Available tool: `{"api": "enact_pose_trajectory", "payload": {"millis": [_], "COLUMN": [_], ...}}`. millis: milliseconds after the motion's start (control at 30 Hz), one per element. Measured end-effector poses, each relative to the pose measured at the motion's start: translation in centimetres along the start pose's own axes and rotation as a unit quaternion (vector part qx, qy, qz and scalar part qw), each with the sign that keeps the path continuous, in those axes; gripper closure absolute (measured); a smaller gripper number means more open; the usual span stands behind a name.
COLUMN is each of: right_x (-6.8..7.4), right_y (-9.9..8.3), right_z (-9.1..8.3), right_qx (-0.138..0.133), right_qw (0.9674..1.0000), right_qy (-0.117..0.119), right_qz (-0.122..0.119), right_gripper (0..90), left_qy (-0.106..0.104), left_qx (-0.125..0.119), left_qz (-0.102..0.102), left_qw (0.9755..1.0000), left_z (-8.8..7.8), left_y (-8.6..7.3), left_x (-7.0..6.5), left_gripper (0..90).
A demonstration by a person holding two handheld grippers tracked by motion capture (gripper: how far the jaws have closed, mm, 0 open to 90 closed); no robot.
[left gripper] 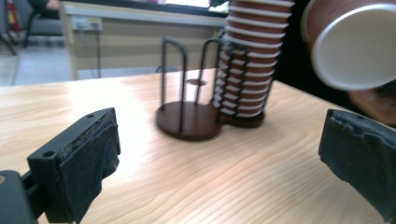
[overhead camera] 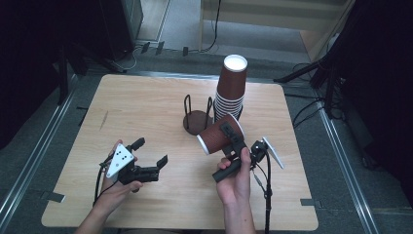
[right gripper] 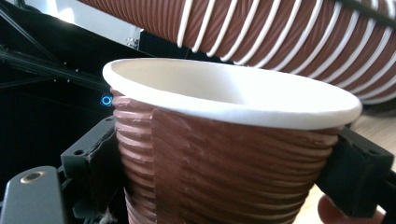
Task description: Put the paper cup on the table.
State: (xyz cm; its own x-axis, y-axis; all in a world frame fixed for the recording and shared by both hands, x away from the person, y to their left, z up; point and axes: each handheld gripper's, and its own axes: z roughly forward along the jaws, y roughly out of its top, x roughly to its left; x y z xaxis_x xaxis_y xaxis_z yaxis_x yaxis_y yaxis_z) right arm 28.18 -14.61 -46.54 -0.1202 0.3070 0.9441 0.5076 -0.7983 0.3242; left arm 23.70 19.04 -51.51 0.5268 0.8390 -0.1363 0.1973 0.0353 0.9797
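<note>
Cup [overhead camera: 220, 134] riding tilted above the counter [overhead camera: 160, 97], mouth turned toward the left side, clamped across its ribbed wall by the right hand-held gripper [overhead camera: 234, 141]. Sitting just in front of the tall cup stack [overhead camera: 230, 90] and the wire holder [overhead camera: 197, 117] at the counter's far middle. Left hand-held gripper [overhead camera: 152, 152] waiting low over the wood, jaws spread wide with nothing between them, pointing toward the holder. Judging the risks now: squeezing a thin paper wall this hard, possibly denting it out of round. Swinging that close to the stack, maybe clipping it and toppling the lot. Sliding out of the pads if tipped further, since only the sides are being pinched. Bringing the left jaws in carelessly, perhaps knocking the rim.
</note>
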Motion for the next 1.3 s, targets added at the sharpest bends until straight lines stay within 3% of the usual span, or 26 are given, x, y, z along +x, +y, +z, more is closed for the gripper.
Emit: {"api": "enact_pose_trajectory", "payload": {"millis": [133,300,367,500,633,733,767,800,933,967,1000,1067,1167,1267,1300], "right_x": [0.1,0.7,0.7,0.8,1.0,1.0,1.0,1.1,1.3,1.3,1.4,1.6,1.6,1.6,1.7], "right_y": [0.5,0.6,0.6,0.9,1.1,1.2,1.2,1.2,1.1,1.1,1.1,1.0,1.0,1.2,1.3], "right_z": [-0.3,-0.6,-0.7,-0.9,-1.0,-1.1,-1.1,-1.1,-1.0,-1.0,-1.0,-1.0,-0.9,-0.8,-0.7], "right_qx": [-0.005,-0.040,-0.047,-0.070,-0.084,-0.087,-0.087,-0.090,-0.091,-0.091,-0.093,-0.096,-0.098,-0.095,-0.094], "right_qw": [0.9995,0.9928,0.9914,0.9845,0.9733,0.9640,0.9640,0.9560,0.9355,0.9355,0.9266,0.9167,0.9041,0.8976,0.8935], "right_qy": [0.003,-0.011,-0.010,-0.017,-0.035,-0.046,-0.046,-0.055,-0.074,-0.074,-0.080,-0.086,-0.094,-0.103,-0.106], "right_qz": [-0.031,-0.112,-0.122,-0.160,-0.211,-0.247,-0.247,-0.274,-0.333,-0.333,-0.355,-0.378,-0.405,-0.418,-0.426], "right_gripper": [12.4,12.6,12.7,12.7,12.6,12.6,12.6,12.6,12.6,12.6,12.6,12.6,12.6,12.6,12.6], "left_qy": [0.022,0.046,0.052,0.074,0.090,0.106,0.106,0.114,0.128,0.128,0.136,0.143,0.153,0.160,0.161], "left_qx": [0.010,0.021,0.020,0.030,0.035,0.040,0.040,0.043,0.049,0.049,0.048,0.048,0.049,0.056,0.059], "left_qz": [0.005,-0.011,-0.013,-0.011,-0.016,-0.009,-0.009,-0.008,-0.012,-0.012,-0.018,-0.021,-0.024,-0.024,-0.025], "left_qw": [0.9997,0.9987,0.9984,0.9967,0.9952,0.9935,0.9935,0.9925,0.9904,0.9904,0.9894,0.9883,0.9867,0.9853,0.9849], "left_z": [-0.6,-1.7,-1.9,-3.0,-3.8,-4.5,-4.5,-5.0,-6.0,-6.0,-6.4,-6.7,-6.8,-6.9,-6.9], "left_y": [-0.6,-1.2,-1.2,-1.6,-2.0,-2.3,-2.3,-2.5,-2.9,-2.9,-2.9,-2.9,-3.0,-3.2,-3.2], "left_x": [1.1,2.6,2.9,4.1,5.0,5.6,5.6,5.9,6.8,6.8,7.2,7.5,7.8,8.2,8.3], "left_gripper": [0.0,0.0,0.0,0.0,0.0,0.0,0.0,0.0,0.0,0.0,0.0,0.0,0.0,0.0,0.0]}}
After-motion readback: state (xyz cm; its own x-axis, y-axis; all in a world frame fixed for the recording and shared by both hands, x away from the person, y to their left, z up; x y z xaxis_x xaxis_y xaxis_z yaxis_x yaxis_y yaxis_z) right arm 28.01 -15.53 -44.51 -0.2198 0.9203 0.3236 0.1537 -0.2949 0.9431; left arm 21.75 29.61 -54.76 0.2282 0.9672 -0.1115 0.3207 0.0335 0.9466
